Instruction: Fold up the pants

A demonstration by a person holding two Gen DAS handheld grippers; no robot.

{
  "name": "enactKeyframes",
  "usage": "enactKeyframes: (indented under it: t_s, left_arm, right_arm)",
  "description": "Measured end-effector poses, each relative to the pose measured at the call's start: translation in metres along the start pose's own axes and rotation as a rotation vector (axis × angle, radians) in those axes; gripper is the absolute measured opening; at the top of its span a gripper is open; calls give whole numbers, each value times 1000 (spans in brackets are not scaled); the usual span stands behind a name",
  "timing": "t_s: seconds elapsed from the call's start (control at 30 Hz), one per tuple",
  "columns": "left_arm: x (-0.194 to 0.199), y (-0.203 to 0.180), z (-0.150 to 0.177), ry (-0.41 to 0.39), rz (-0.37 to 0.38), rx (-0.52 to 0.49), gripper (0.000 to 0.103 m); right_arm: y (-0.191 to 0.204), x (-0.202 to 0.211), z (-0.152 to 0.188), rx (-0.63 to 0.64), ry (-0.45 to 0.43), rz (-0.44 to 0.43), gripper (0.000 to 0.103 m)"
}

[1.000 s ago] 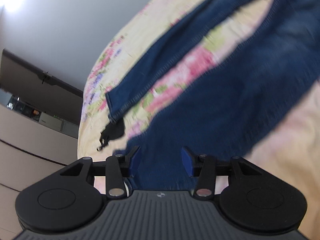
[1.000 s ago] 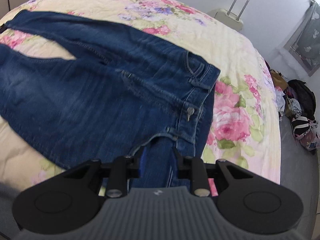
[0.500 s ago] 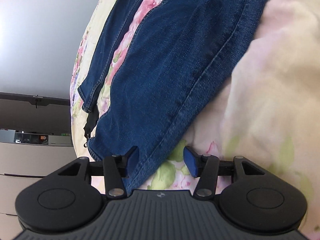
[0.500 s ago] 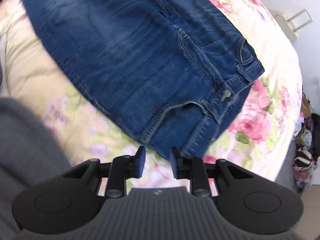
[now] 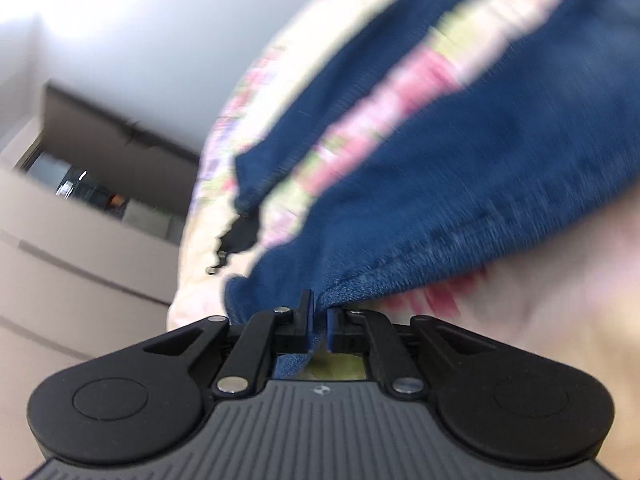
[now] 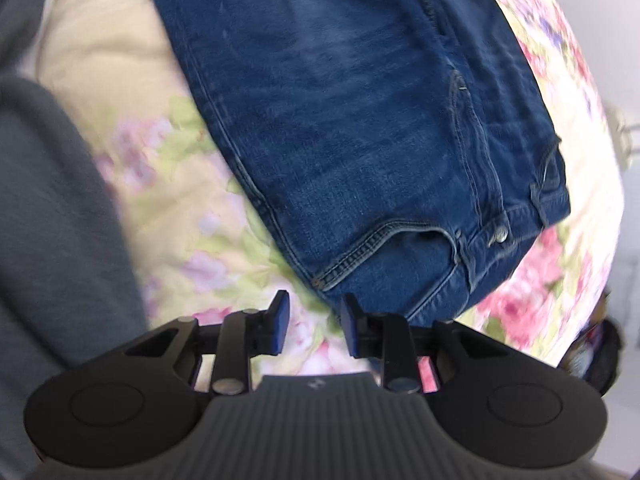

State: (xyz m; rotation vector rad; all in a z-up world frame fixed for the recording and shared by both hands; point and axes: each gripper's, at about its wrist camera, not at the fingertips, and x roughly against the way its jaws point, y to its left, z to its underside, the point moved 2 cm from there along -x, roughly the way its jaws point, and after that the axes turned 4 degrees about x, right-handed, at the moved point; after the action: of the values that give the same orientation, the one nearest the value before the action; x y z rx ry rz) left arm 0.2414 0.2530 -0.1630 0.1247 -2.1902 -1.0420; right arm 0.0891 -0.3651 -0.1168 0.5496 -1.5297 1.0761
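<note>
Two claws, two different states. Left claw [image 5: 318, 314] is pinched narrow on the hem of the near leg of the jeans [image 5: 460, 184]; denim bunches right at the pads and a bit of cloth pokes through behind them. Grip sits at the leg end, which makes sense: lift from the hem and the whole leg follows. Left view is blurred, so fine detail there is unreliable.

Right claw [image 6: 312, 320] stands wide with nothing between its fingers, hovering just off the waistband corner of the jeans [image 6: 360, 120], near the front pocket [image 6: 384, 248]. Looks lined up to take that corner, but it isn't touching cloth as far as I can tell.

Jeans lie flat on the floral bedspread [image 6: 192, 216], front up, button [image 6: 501, 234] visible at the waistband. Legs are spread apart, with bedspread showing between them in the left view. Far leg's hem lies beside a small black item [image 5: 240, 236] I can't identify.

My read: first fold, not yet made. One grip at the hem and one at the waist on the same side would let that half carry over onto the other leg. Risk: thin pinch at the hem could slip under the denim's weight.
</note>
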Motion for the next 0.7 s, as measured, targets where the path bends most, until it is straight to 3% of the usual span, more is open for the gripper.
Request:
enactKeyframes:
  t_s: [0.1,0.33,0.4,0.5,0.7]
  left_arm:
    - [5,15,-22,3,-31,119,6]
    - [3,50,-54,69,-36,334,6]
    - [8,53,-55,76,-48,361,6]
    - [15,57,-56,74,-72,391,6]
    - [16,74,-75,52,-126,442,5]
  right_arm:
    - [8,-17,4,48,-7,74,39]
    - [31,-52,14,202,-20,227,36]
    - [34,-56,16,210,-32,269,19]
    - [25,-45,22,132,-85,304,4]
    - [-6,1,30,-53,-201,410,0]
